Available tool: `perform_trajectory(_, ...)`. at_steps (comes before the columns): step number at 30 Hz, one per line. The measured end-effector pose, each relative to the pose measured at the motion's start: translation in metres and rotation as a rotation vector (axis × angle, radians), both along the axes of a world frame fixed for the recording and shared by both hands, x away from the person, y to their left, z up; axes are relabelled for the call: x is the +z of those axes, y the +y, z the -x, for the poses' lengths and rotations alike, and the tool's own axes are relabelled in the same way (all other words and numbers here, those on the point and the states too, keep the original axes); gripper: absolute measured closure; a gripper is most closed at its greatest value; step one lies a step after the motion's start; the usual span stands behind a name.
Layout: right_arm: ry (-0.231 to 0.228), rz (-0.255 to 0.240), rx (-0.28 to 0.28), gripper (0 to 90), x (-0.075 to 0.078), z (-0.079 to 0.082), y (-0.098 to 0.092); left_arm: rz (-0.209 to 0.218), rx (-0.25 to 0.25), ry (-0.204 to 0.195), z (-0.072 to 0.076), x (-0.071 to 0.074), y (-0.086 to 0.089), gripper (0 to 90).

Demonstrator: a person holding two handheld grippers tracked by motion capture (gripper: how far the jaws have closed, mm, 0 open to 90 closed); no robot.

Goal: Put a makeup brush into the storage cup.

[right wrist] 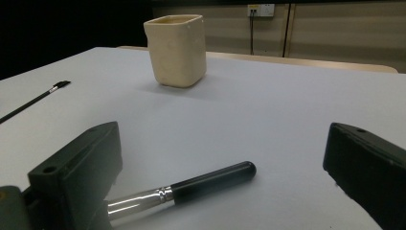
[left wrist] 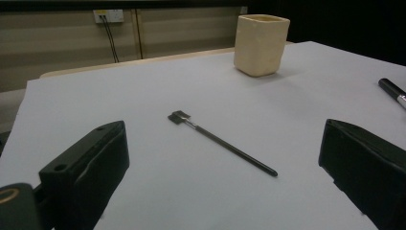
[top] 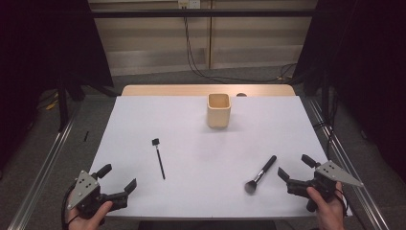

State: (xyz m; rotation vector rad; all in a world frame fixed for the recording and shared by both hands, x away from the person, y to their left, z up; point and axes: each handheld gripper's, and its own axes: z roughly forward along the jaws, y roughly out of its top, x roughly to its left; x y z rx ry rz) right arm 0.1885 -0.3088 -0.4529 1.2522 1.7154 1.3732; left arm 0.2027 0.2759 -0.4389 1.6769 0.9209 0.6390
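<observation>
A cream square cup [top: 219, 110] [left wrist: 261, 44] [right wrist: 176, 50] stands upright toward the far middle of the white table [top: 191, 191]. A thin black brush with a small flat head [top: 159, 158] [left wrist: 221, 142] [right wrist: 31, 101] lies left of centre. A thicker makeup brush with a black handle and silver ferrule [top: 260, 174] [right wrist: 191, 187] lies at the right; its handle tip [left wrist: 393, 92] shows in the left gripper view. My left gripper [top: 119, 178] [left wrist: 225, 163] is open at the near left corner, nothing between its jaws. My right gripper [top: 293, 166] [right wrist: 225, 163] is open at the near right, just right of the makeup brush.
A wooden tabletop strip [top: 167, 90] shows beyond the white sheet. Metal rails [top: 43, 167] run along both sides of the table. Cables [top: 201, 67] hang from a wall socket [top: 188, 4] to the floor behind. Dark curtains [top: 43, 43] flank the area.
</observation>
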Motion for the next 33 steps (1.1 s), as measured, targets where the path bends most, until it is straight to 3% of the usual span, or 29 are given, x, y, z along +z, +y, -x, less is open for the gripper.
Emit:
perform_trajectory(3, -0.002, 0.004, 0.0, 0.0, 0.0, -0.001, 0.001, -0.009, -0.001, 0.012, 0.0, 0.0, -0.001, 3.3)
perform_trajectory(5, 0.0, 0.002, 0.005, 0.0, 0.0, -0.001, 0.001, -0.038, -0.004, 0.022, 0.001, 0.0, -0.002, 3.3)
perform_trajectory(15, 0.025, 0.019, 0.03, 0.0, -0.002, -0.004, 0.003, -0.079, -0.024, 0.009, 0.003, 0.004, -0.01, 3.3)
perform_trajectory(24, 0.025, 0.019, 0.028, 0.0, -0.002, -0.002, 0.004, -0.057, -0.027, 0.028, -0.014, 0.005, -0.019, 3.7)
perform_trajectory(33, 0.029, 0.013, 0.03, 0.0, -0.002, -0.003, 0.003, -0.064, -0.034, 0.056, -0.025, 0.006, -0.032, 3.7)
